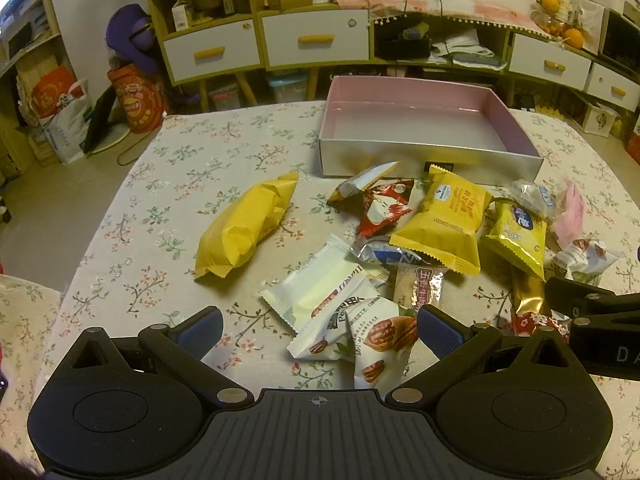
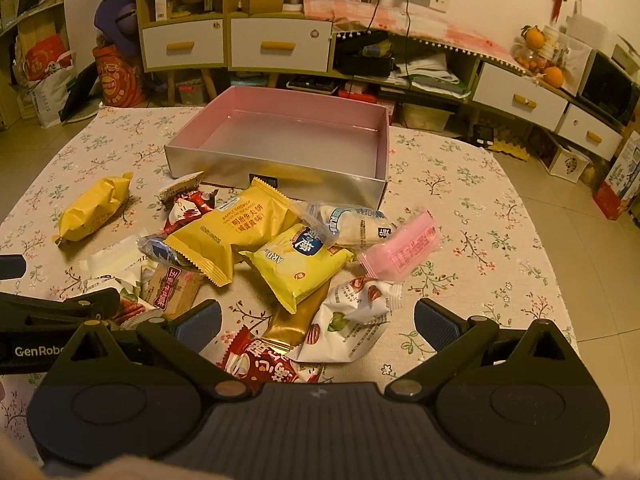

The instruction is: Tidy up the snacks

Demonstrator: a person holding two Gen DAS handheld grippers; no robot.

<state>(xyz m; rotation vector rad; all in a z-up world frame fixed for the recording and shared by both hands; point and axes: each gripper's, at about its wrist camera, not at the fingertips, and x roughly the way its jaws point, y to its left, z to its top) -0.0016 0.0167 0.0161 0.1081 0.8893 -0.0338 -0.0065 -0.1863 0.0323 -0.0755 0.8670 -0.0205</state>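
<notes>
A pile of wrapped snacks lies on the floral tablecloth in front of an empty pink-lined box (image 1: 496, 120) (image 2: 382, 148). My left gripper (image 1: 320, 330) is open above two white pecan packets (image 1: 380, 336), holding nothing. A long yellow packet (image 1: 246, 226) (image 2: 94, 208) lies apart on the left. My right gripper (image 2: 318, 322) is open over a gold bar (image 2: 298, 320) and a white nut packet (image 2: 352, 320). Yellow sandwich-biscuit packets (image 2: 236, 232) (image 1: 446, 220), a pink packet (image 2: 404, 250) and a clear rice-cracker packet (image 2: 352, 224) sit further in.
The table (image 1: 192, 152) (image 2: 480, 208) ends at tiled floor on both sides. Shelves with white drawers (image 1: 316, 40) (image 2: 280, 46) run behind it. Each gripper shows in the other's view: the right gripper body (image 1: 600, 320), the left gripper body (image 2: 52, 320).
</notes>
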